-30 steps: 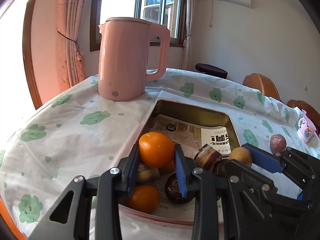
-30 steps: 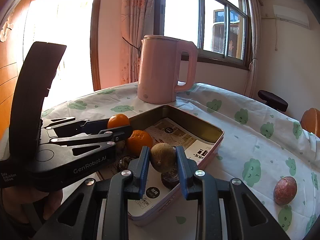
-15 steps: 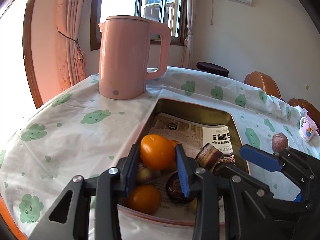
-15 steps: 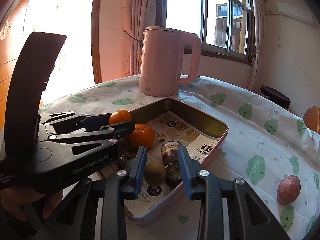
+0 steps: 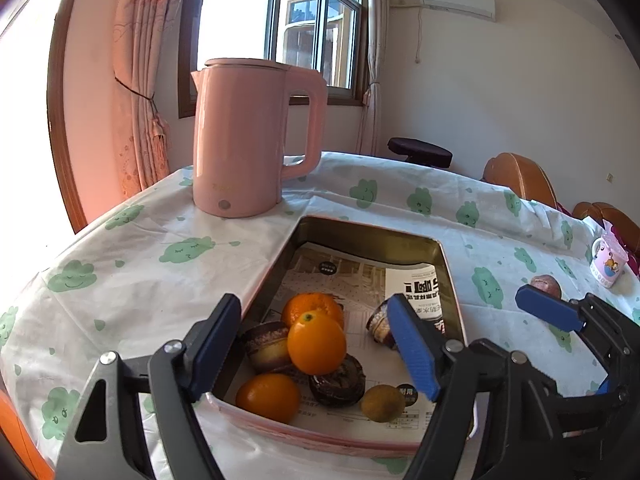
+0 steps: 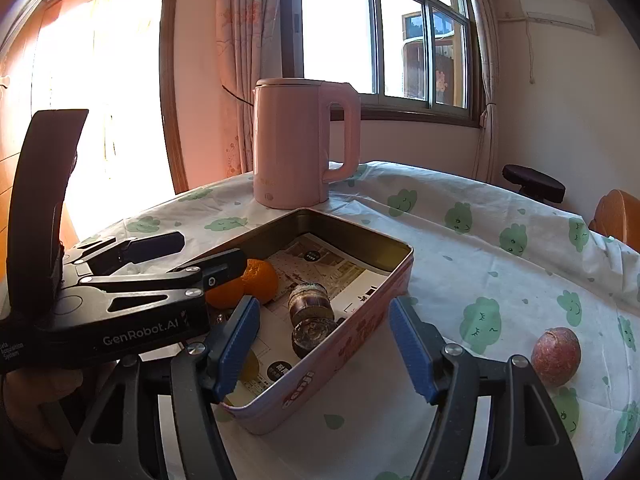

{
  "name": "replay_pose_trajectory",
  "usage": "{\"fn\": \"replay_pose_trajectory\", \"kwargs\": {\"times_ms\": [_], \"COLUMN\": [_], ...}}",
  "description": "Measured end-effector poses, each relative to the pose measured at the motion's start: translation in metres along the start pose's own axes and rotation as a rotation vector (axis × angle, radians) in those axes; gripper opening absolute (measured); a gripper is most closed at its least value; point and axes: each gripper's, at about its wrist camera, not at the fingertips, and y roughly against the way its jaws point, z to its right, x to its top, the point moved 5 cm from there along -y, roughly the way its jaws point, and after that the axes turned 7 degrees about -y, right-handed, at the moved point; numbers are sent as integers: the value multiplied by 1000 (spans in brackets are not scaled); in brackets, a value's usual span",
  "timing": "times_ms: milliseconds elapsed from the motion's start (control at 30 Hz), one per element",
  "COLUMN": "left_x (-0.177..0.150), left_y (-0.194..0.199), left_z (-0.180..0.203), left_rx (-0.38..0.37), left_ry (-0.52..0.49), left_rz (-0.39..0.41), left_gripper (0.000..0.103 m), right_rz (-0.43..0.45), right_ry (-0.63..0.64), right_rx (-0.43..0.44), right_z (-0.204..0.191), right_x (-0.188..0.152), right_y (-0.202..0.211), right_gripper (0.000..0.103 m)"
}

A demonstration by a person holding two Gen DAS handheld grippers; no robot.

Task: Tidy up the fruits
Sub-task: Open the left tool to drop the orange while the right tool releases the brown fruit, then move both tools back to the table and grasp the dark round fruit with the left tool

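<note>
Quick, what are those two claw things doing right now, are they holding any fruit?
Left gripper: open, holding nothing, above the oranges in the tin.
Right gripper: open, empty.

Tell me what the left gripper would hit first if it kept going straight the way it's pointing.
Most likely the top orange on the fruit pile in the tin; it sits centred between the open left gripper fingers, though depth is uncertain.

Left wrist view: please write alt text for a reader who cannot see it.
Open tongs hover over a tin holding three oranges, dark fruits and a small green one. Behind it a pink kettle stands on a tablecloth printed with green clouds.
</note>
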Motion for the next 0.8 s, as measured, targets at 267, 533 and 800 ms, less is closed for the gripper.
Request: {"fn": "replay_pose_trajectory", "kwargs": {"times_ms": [267, 533, 800], "left_x": [9, 25, 31], "left_y": [3, 5, -15], "left_z": [27, 87, 175], "left_rx": [-10, -79, -187], "left_ry": [-37, -131, -251], "left_rz": [3, 9, -41], "left_gripper": [84, 87, 88], "right_rz": [36, 84, 129], "right_ry": [-38, -147, -291], "right_rx": [-65, -175, -368], "right_z": [46, 114, 189], "right_x": [-2, -3, -12], "right_y": [30, 64, 97], "right_gripper": [69, 70, 77]}}
